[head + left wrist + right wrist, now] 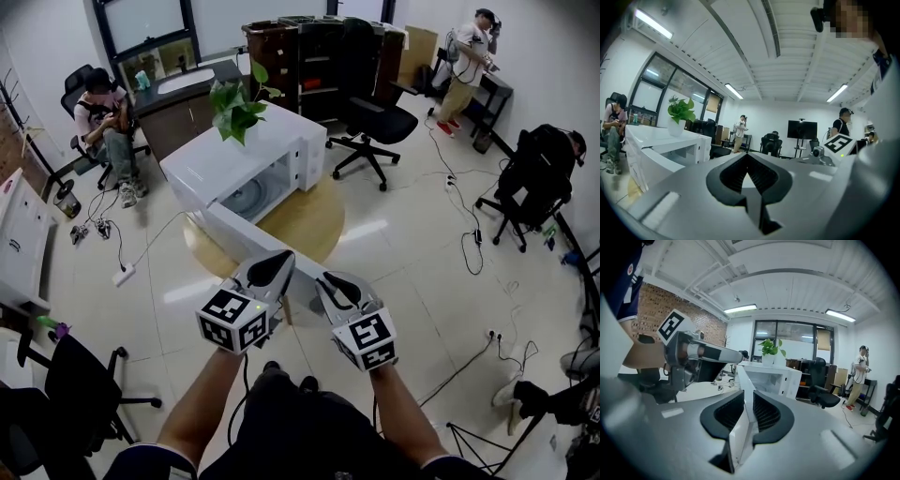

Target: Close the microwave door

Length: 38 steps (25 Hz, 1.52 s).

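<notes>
A white microwave (234,159) stands on a round wooden table (314,220) with a potted plant (239,108) on top. Its door (246,234) hangs wide open, swung out toward me. My right gripper (323,281) is at the door's free edge; in the right gripper view the white door edge (740,437) runs between the jaws, which are shut on it (745,404). The microwave body (774,378) shows beyond. My left gripper (279,258) hovers just left of the right one, over the door's end. Its jaws (750,171) are shut with nothing held.
A black office chair (375,117) stands behind the table at the right, another (80,384) at my lower left. A seated person (108,117) is at the far left, others at the back right. Cables and a power strip (122,276) lie on the tiled floor.
</notes>
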Tool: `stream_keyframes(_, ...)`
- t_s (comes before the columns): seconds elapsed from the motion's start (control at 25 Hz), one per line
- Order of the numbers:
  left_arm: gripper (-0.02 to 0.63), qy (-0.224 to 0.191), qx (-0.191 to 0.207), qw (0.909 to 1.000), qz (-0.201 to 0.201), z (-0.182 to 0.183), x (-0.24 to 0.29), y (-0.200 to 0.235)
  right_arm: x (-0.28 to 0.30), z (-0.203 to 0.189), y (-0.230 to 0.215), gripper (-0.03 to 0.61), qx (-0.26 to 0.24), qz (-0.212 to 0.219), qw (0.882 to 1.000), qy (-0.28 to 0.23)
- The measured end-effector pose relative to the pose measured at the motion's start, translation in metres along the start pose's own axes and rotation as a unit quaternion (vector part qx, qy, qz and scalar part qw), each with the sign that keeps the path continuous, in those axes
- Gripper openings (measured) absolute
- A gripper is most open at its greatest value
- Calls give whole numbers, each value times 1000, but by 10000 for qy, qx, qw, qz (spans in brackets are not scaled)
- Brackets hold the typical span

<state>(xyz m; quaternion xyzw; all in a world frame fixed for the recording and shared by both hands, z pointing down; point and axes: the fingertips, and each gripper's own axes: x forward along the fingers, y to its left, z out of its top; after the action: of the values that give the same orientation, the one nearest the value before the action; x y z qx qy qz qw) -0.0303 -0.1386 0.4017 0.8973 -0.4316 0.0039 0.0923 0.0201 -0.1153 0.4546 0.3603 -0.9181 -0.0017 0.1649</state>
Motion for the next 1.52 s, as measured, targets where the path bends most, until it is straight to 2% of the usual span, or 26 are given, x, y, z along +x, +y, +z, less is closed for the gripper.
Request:
stream_keyframes(0.36,11,8,36,9999,126,6,10,3,22,1,-62,64,240,-233,9994,-102)
stream_keyframes(0.84,11,206,-85,9997,81,-5,51,19,79,9,-151,64,605,-514,9966,-225)
stream_keyframes(1.16,11,276,-94,9996,7,-1,87,45,130,21,-196,63,645,-487,9966,-179)
stream_keyframes(1.52,11,365,-114,9993,-58,2,120,85,181,35,-224,63,675,-389,9966,-259)
